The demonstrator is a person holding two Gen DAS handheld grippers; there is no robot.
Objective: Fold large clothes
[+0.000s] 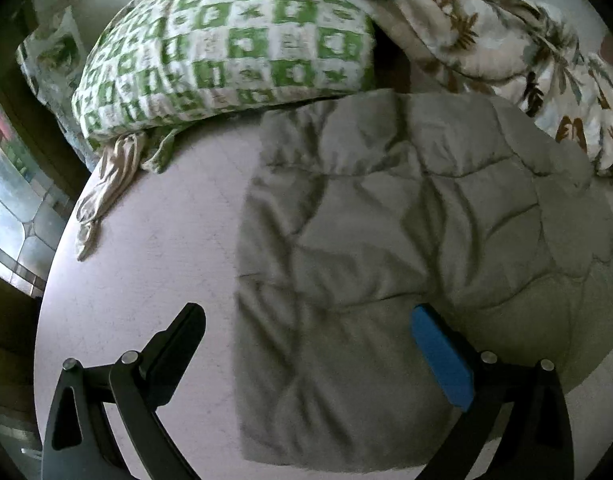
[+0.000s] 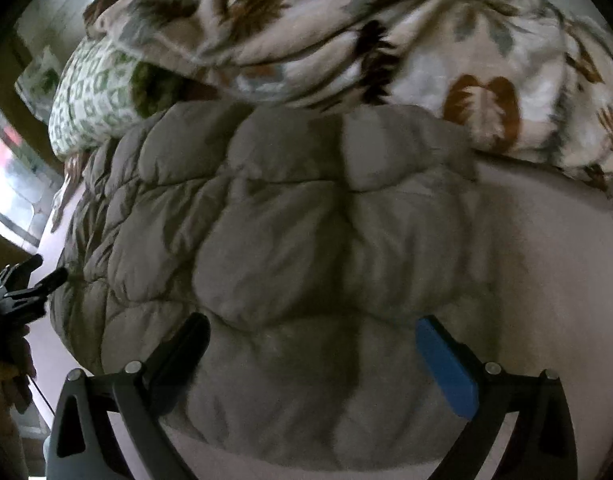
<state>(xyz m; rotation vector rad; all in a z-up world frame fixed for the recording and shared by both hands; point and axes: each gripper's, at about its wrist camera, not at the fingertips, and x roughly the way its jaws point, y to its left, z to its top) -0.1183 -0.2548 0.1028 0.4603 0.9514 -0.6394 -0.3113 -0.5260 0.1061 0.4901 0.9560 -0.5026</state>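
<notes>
Grey quilted jacket (image 1: 386,260) lies folded on the pale bed (image 1: 146,260), roughly mid-surface, its far edge up against the green-check pillow (image 1: 226,40) and the leaf-print duvet (image 1: 506,40) at the bed's far side. A beige cloth (image 1: 106,188) trails from under the pillow toward the bed's left edge. L gripper (image 1: 310,340) is wide open, nothing held: black finger over bare bed left of the jacket, blue-padded finger over the jacket's near right part; can't tell if either tip touches. The jacket's left edge runs between the two fingers. R gripper (image 2: 314,352) is also wide open and empty, both fingers spread over the jacket's near edge, black one at the left, blue pad at the right; contact w/ fabric can't be told, frame is blurred. In the right wrist view the jacket (image 2: 286,260) fills the middle, bare bed to its right and near side, duvet (image 2: 386,40) overlapping its far edge, pillow (image 2: 94,108) at far left. The L gripper (image 2: 46,272) shows at that view's left edge, by the jacket's left side, w/ a hand (image 2: 14,364) below it.
</notes>
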